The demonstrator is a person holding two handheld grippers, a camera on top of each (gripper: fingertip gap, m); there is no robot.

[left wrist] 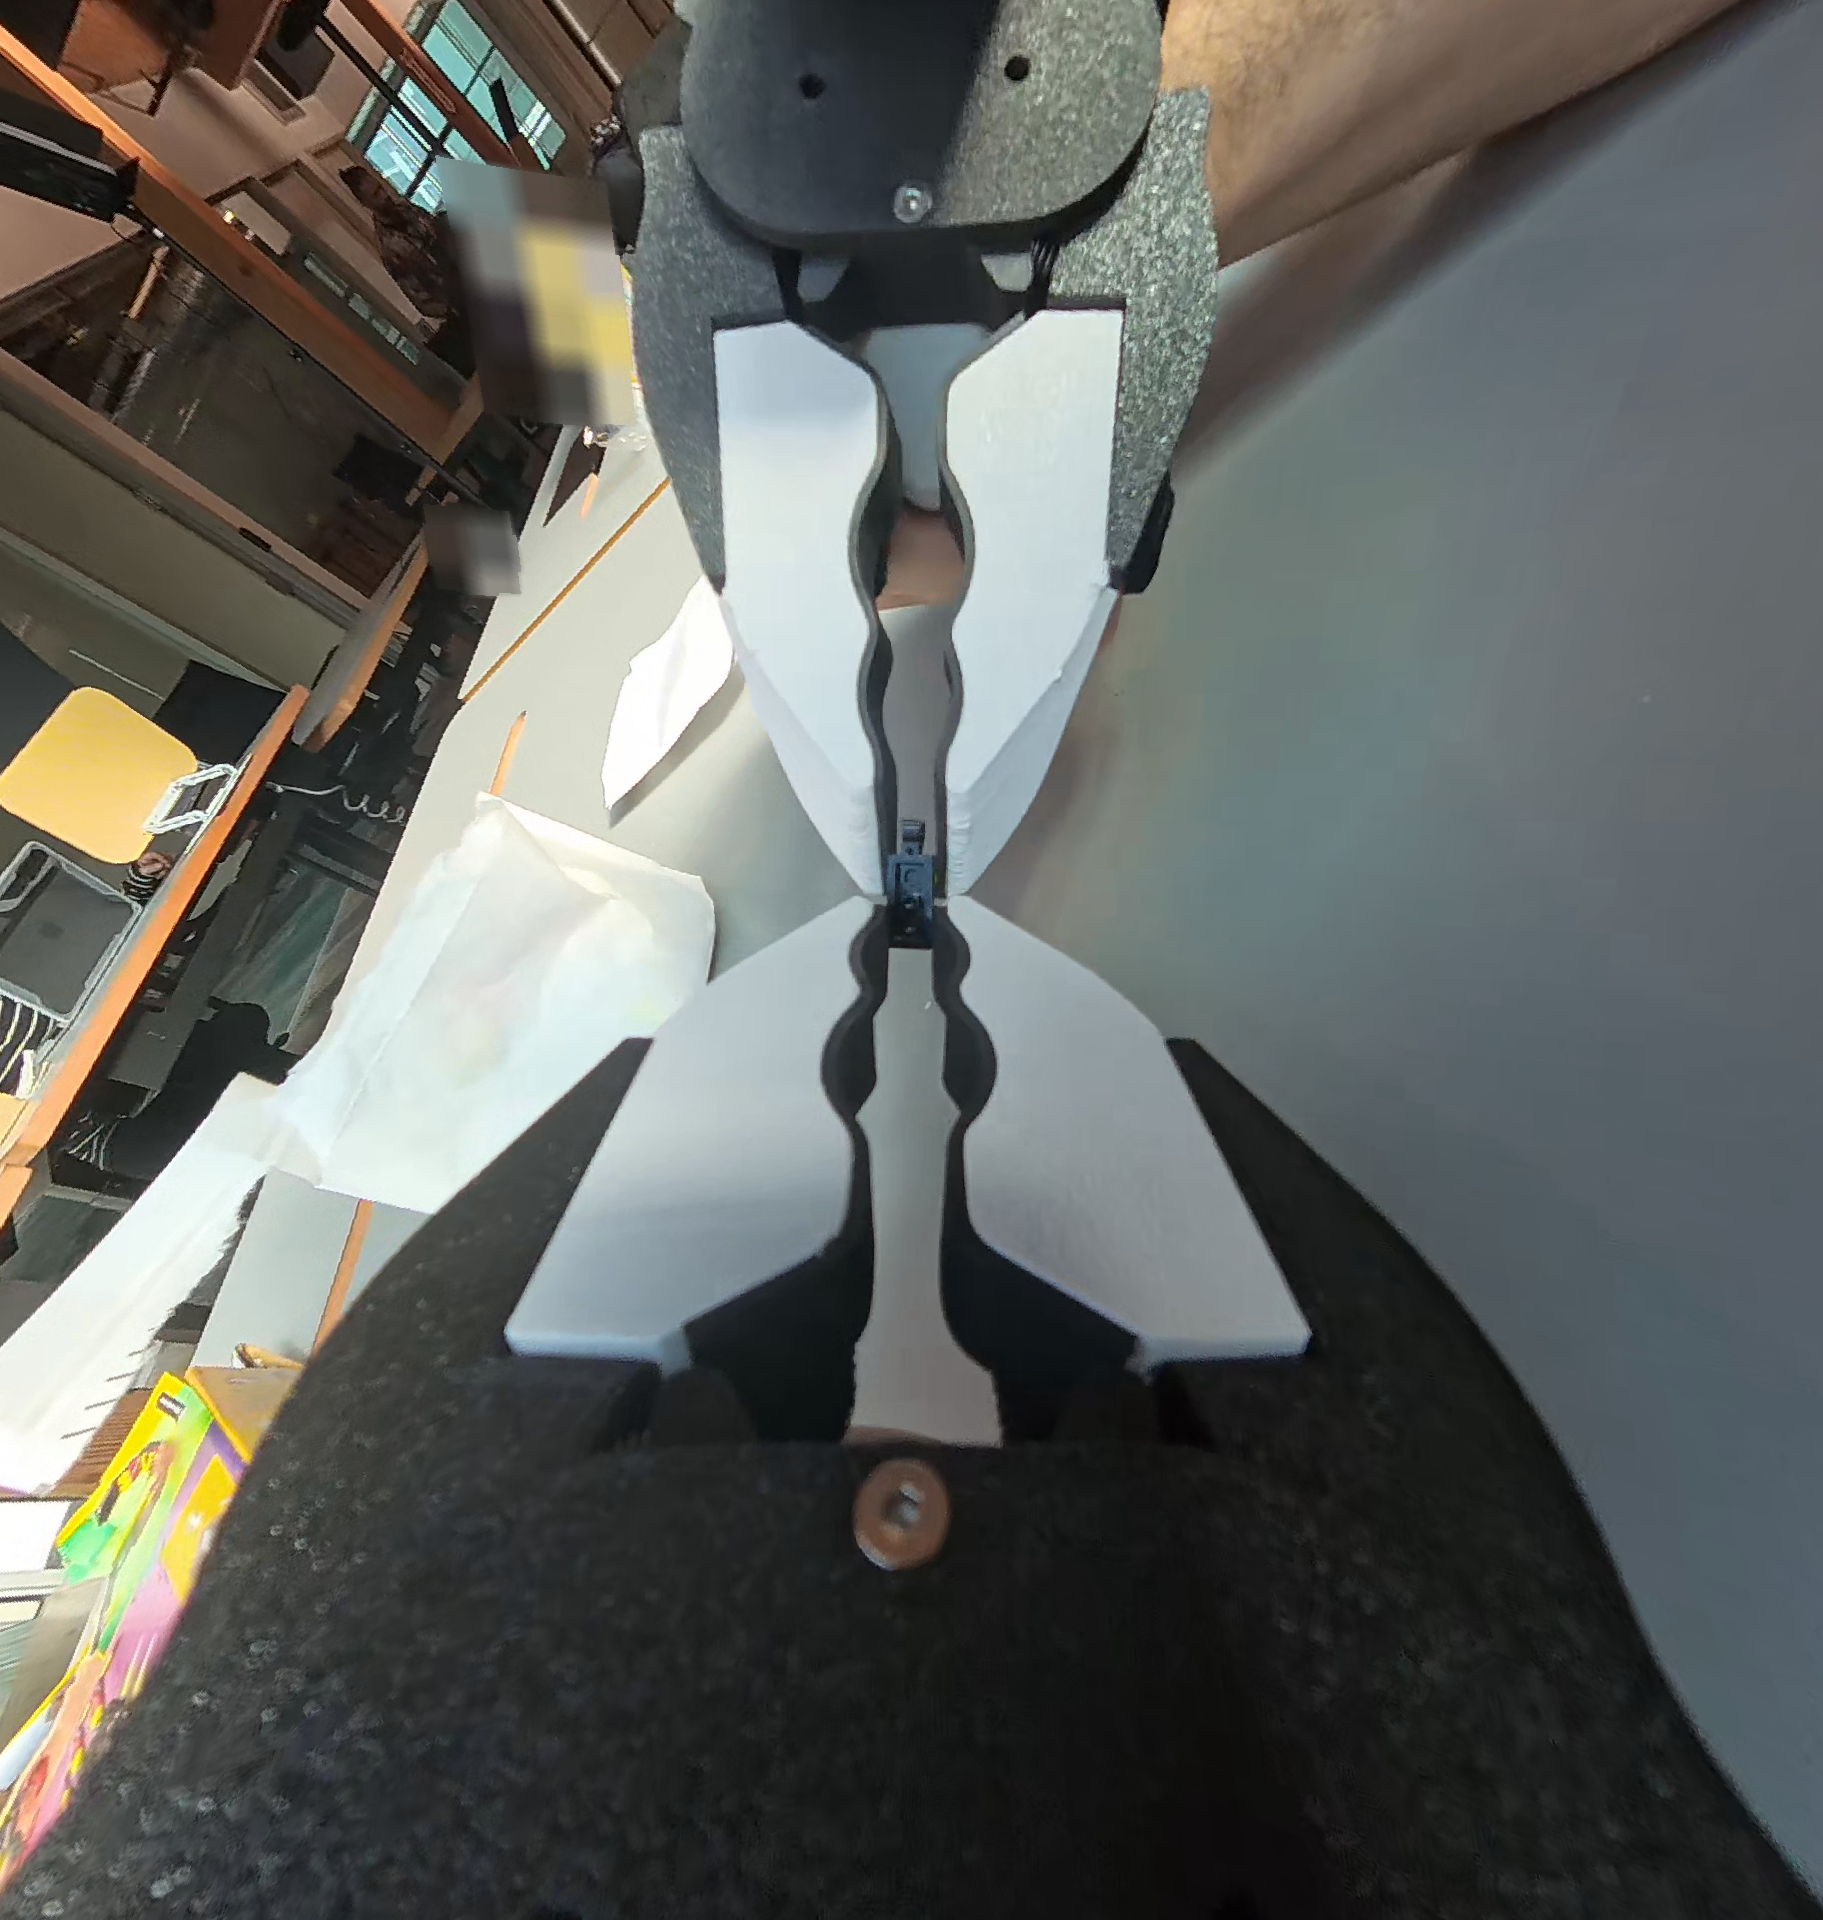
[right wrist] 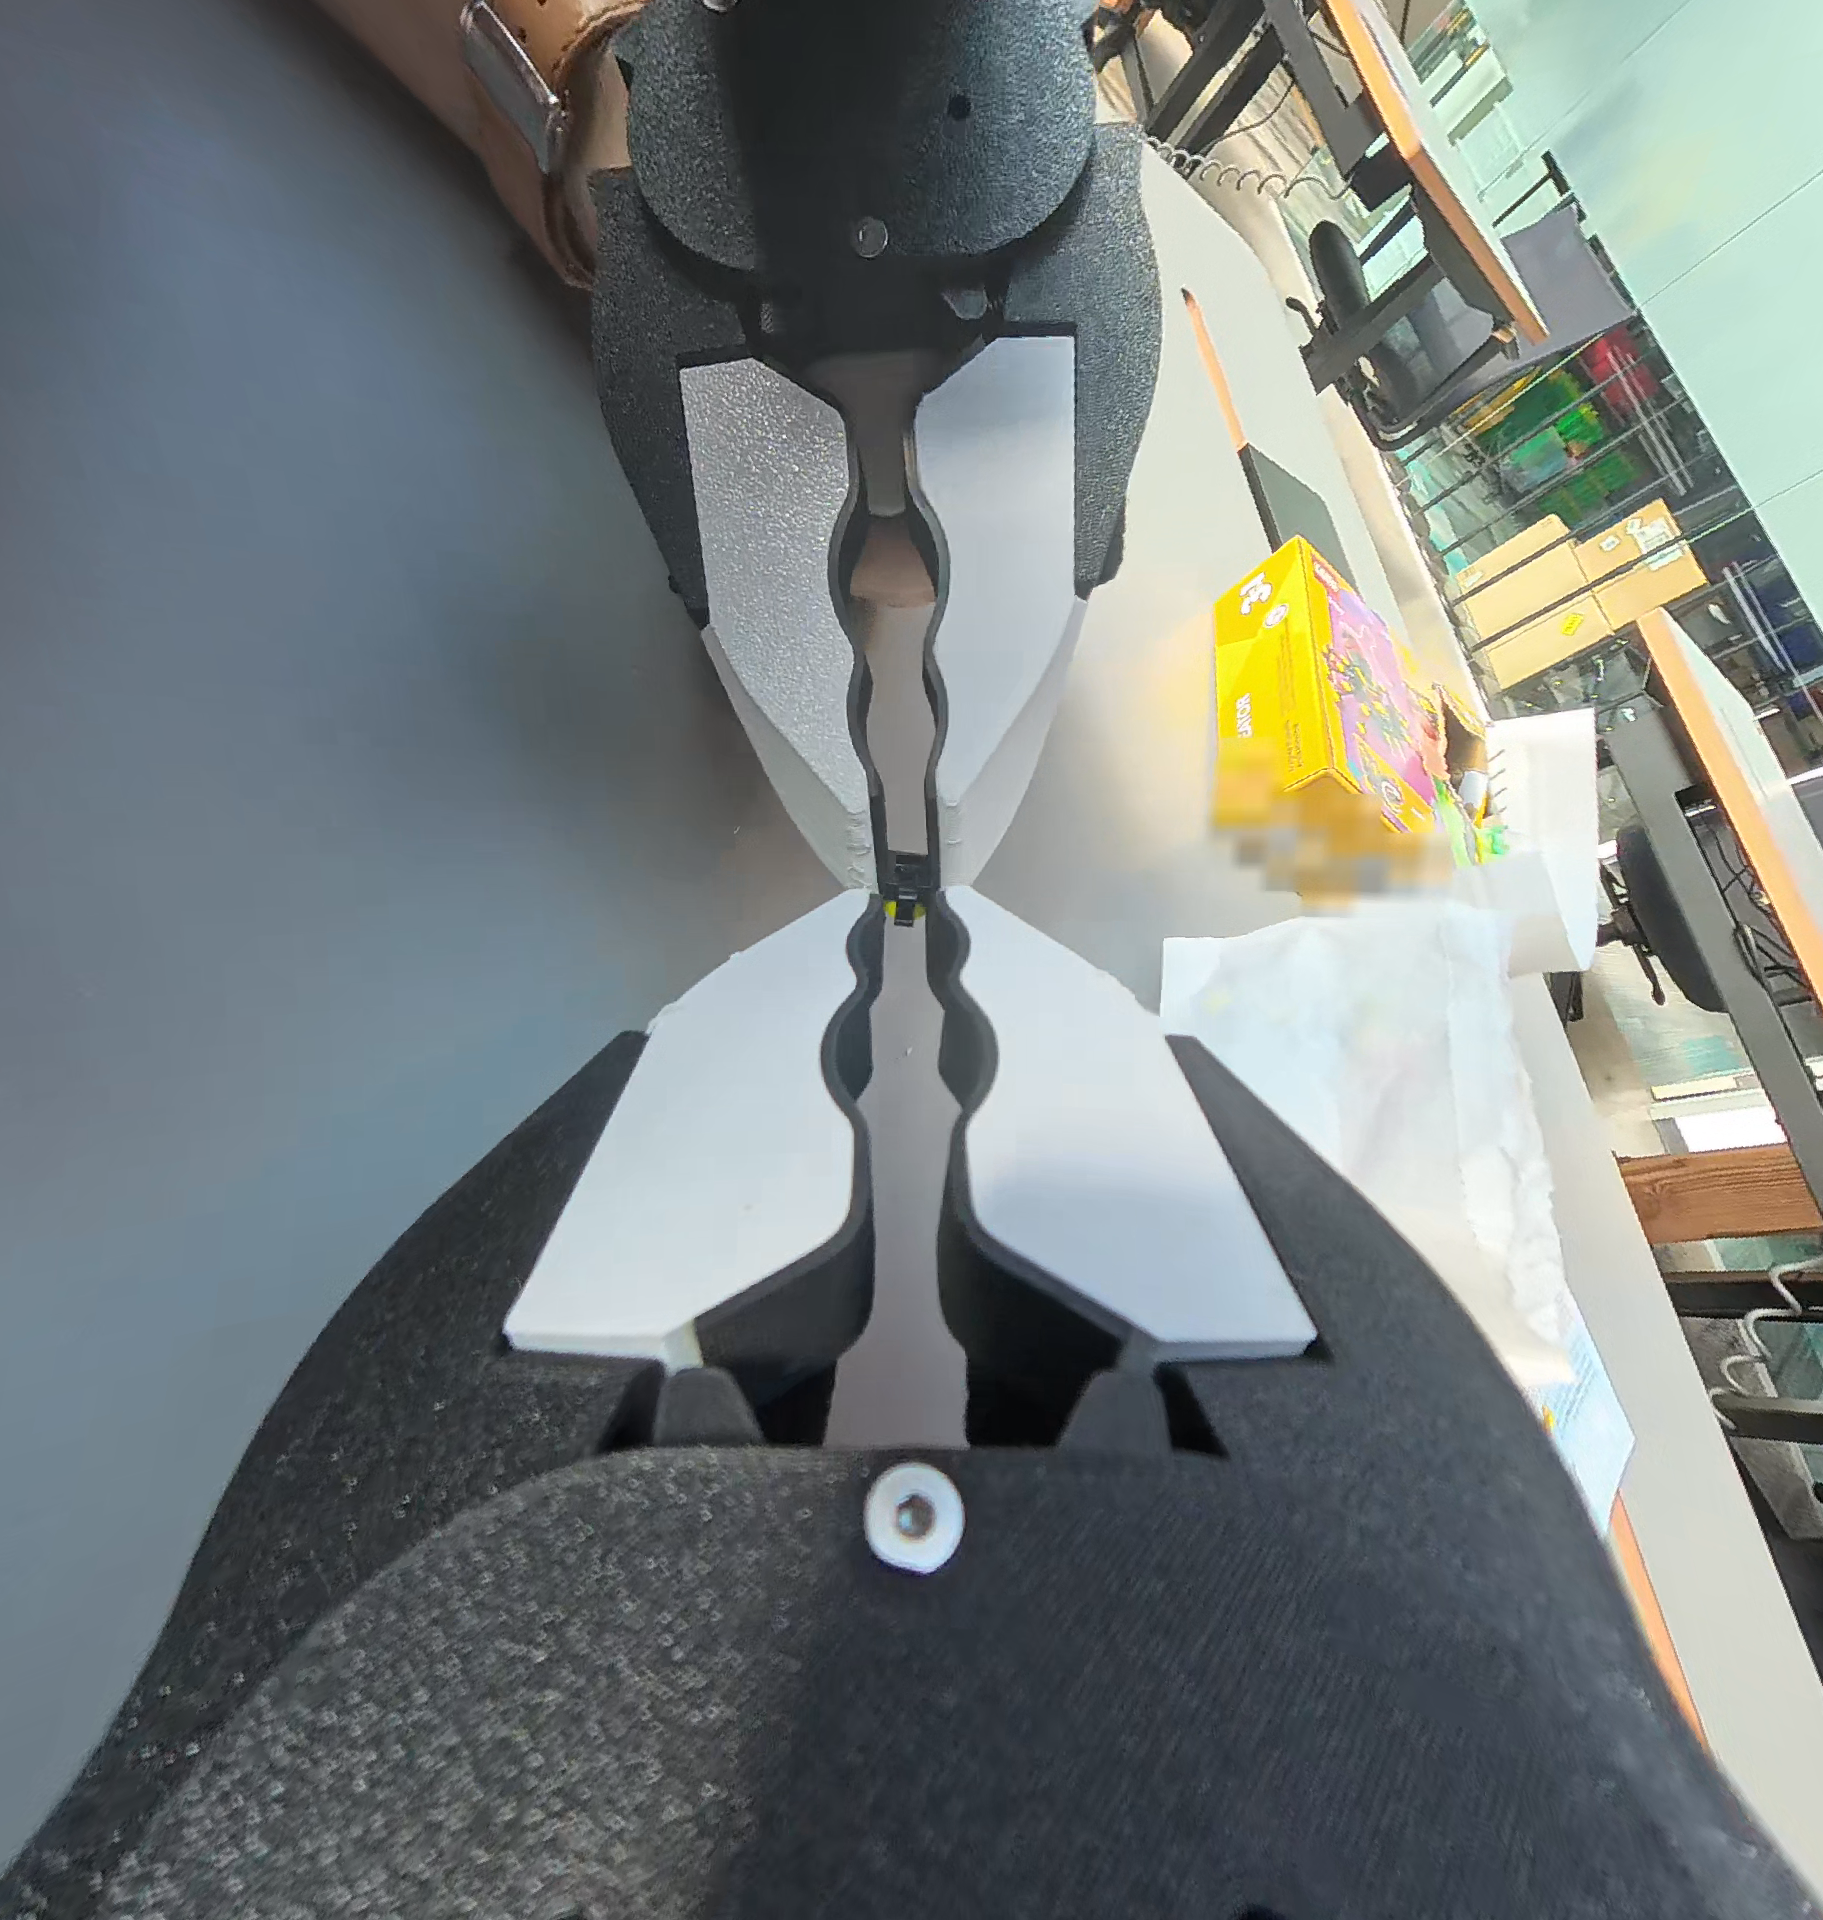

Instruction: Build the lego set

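Dark Lego piece [left wrist: 909, 891] sits clamped between the tips of left gripper [left wrist: 909, 914] and right gripper [right wrist: 905, 906], held tip to tip above the grey surface [left wrist: 1509, 935]; a joining step, apparently; next, press squarely together.

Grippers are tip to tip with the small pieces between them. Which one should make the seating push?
Right, narrowly. The right gripper pinches the yellow-tipped piece at its very tips, lined up with the dark piece held by the left gripper, which can simply brace.
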